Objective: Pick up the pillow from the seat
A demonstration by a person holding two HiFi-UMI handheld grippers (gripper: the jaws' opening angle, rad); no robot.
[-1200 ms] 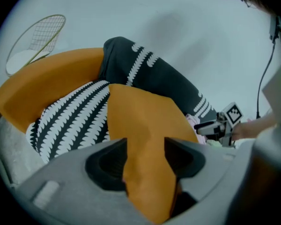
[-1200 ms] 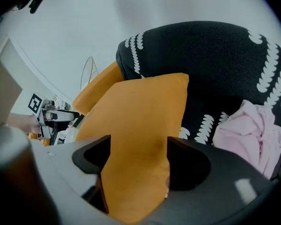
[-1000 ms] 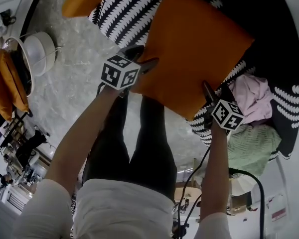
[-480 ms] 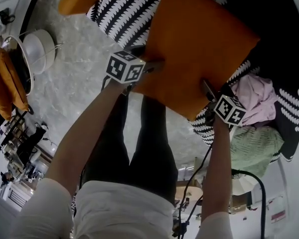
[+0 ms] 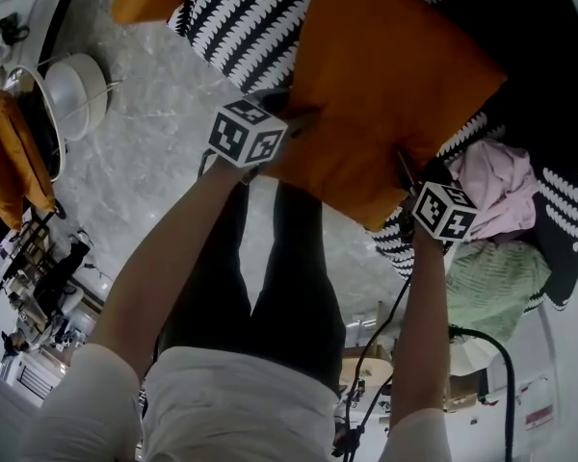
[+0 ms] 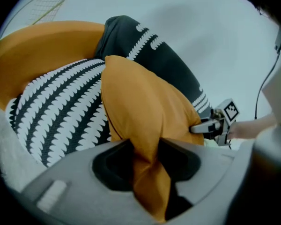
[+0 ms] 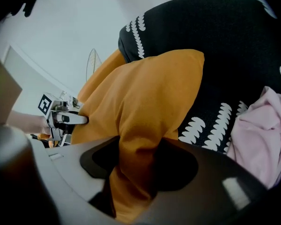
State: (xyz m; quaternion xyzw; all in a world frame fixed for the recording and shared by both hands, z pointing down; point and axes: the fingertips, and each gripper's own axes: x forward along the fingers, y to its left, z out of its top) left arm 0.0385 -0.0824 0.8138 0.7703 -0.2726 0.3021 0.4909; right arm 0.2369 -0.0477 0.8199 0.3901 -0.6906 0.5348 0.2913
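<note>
Striped seat (image 5: 241, 17): L gripper (image 5: 294, 115) and R gripper (image 5: 407, 169) fingers, just closing, each pinch a pillow (image 5: 385, 85) corner (two grips, so it lifts level).

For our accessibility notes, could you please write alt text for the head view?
A person's left gripper and right gripper each pinch a near corner of an orange pillow, their jaws having just been closing on it, as it rests on a black-and-white patterned seat. A pink cloth and a green cloth lie to its right.
</note>
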